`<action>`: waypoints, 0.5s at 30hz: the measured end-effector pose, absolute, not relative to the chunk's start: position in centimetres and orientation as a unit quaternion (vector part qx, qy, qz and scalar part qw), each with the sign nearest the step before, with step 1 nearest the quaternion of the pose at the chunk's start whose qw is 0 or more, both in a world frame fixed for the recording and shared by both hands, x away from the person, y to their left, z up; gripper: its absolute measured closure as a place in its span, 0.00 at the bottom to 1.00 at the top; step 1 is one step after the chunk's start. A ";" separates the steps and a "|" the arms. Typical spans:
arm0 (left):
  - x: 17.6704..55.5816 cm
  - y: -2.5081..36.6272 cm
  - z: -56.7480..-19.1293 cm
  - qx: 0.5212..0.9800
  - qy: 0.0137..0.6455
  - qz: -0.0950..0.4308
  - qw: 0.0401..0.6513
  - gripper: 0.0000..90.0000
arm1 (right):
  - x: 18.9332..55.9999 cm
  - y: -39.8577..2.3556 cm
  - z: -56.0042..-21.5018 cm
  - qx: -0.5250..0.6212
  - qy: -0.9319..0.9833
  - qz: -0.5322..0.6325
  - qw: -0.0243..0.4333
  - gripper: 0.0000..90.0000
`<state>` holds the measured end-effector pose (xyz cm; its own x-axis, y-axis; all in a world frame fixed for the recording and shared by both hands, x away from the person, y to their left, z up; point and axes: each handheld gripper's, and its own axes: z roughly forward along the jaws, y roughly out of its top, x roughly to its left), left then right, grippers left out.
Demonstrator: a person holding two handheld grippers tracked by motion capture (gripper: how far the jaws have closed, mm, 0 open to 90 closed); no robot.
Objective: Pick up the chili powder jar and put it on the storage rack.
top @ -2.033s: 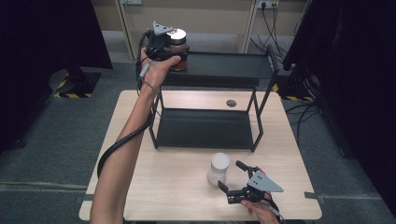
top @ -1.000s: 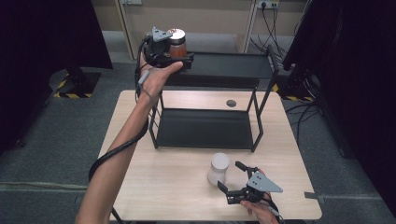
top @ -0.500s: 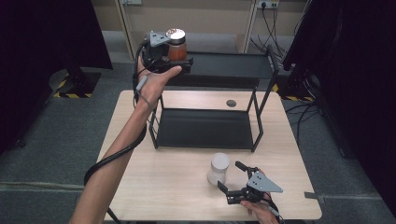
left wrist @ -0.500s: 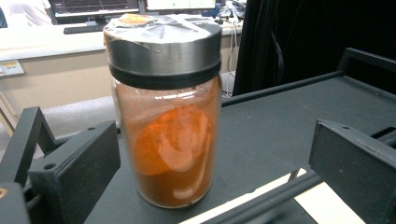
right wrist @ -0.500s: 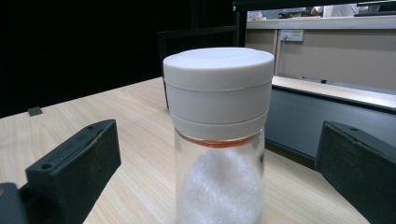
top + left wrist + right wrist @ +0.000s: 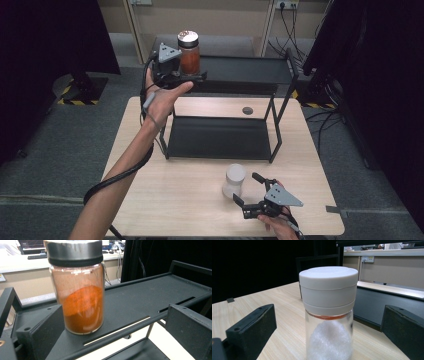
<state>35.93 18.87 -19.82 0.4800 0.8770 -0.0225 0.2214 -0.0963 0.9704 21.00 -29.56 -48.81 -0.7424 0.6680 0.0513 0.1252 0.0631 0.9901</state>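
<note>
We see a clear glass jar of orange-red powder with a silver-and-black lid [image 6: 189, 51] standing upright on the top shelf of a black metal two-tier rack [image 6: 260, 70], near its left end. The left gripper [image 6: 192, 76] is raised to that shelf, its fingers [image 6: 41, 333] spread wide on either side of the jar and clear of the glass, as the left gripper view shows. We find the rack at the far half of a light wooden desk [image 6: 165, 200].

Nearer the person, a clear jar with a white screw cap and white contents [image 6: 233, 181] stands upright on the desk in front of the rack. The right gripper [image 6: 248, 193] rests low just beside it, fingers [image 6: 252, 331] open and flanking the jar without touching. A small dark round spot [image 6: 247, 110] lies on the desk beneath the rack.
</note>
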 end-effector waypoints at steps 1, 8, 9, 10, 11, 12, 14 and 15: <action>35.8 18.9 -19.9 0.673 0.407 0.306 0.536 0.02 | 21.0 -29.6 -48.8 0.285 0.696 0.622 0.218 0.00; 35.0 19.3 -20.6 0.674 0.396 0.301 0.546 0.02 | 21.0 -29.6 -48.8 0.286 0.695 0.623 0.218 0.00; 34.8 19.3 -20.8 0.674 0.395 0.300 0.548 0.02 | 21.0 -29.6 -48.8 0.286 0.695 0.623 0.218 0.00; 34.7 19.4 -20.9 0.674 0.393 0.299 0.548 0.02 | 21.0 -29.6 -48.8 0.286 0.695 0.623 0.218 0.00; 34.6 19.4 -21.0 0.674 0.392 0.298 0.550 0.02 | 21.0 -29.6 -48.8 0.286 0.695 0.623 0.218 0.00; 34.5 19.4 -21.1 0.675 0.391 0.297 0.551 0.02 | 21.0 -29.6 -48.8 0.286 0.695 0.623 0.218 0.00; 34.3 19.5 -21.4 0.677 0.386 0.295 0.552 0.02 | 21.0 -29.6 -48.8 0.287 0.695 0.623 0.218 0.00; 34.2 19.5 -21.5 0.680 0.382 0.296 0.552 0.02 | 21.0 -29.6 -48.8 0.287 0.694 0.623 0.218 0.00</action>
<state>34.15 19.55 -21.54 0.5329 0.8460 -0.0197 0.1929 -0.0988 0.9762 21.01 -29.57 -48.82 -0.7405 0.6698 0.0556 0.1274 0.0587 0.9901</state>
